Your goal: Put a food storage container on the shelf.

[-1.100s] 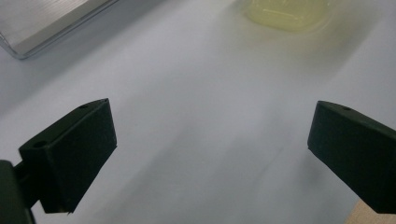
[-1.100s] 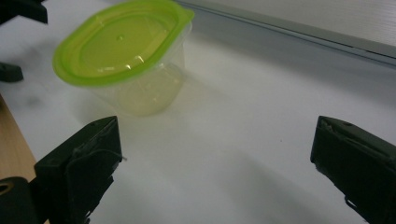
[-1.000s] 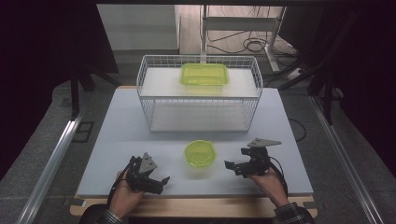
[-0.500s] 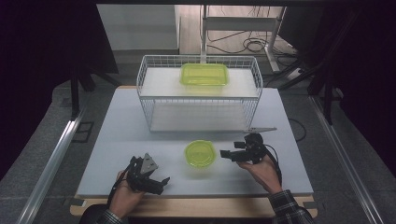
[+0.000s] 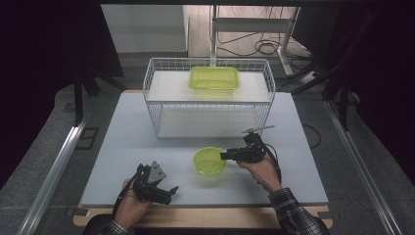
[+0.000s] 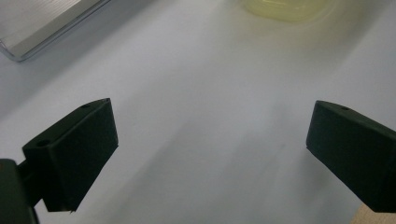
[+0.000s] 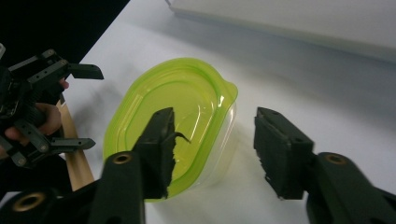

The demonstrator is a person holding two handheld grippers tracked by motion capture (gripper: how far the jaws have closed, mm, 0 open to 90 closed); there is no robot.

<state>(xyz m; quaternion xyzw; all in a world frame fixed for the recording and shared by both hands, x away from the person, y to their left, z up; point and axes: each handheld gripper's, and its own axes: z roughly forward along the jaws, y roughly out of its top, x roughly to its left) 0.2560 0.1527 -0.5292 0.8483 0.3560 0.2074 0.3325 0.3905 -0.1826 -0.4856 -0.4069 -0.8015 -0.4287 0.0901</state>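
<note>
A small round green container (image 5: 209, 160) with a clear base stands on the white table, front centre. My right gripper (image 5: 230, 155) is at its right rim, open. In the right gripper view the container (image 7: 173, 116) lies between and beyond the jaws, one jaw over the bowl and the other outside the rim; the gripper (image 7: 212, 140) touches nothing that I can tell. My left gripper (image 5: 164, 193) rests near the front edge, left of the container, open and empty. Its own view shows the jaws wide apart (image 6: 210, 140) over bare table, with the container's edge (image 6: 289, 7) far ahead.
A white wire basket (image 5: 208, 98) stands at the back centre of the table, with a rectangular green container (image 5: 214, 78) on a white panel at its top. A wooden strip (image 5: 205, 218) runs along the table's front edge. Metal rails flank the table.
My right gripper has moved left and forward to the round container's rim. The left gripper has stayed near the front edge.
</note>
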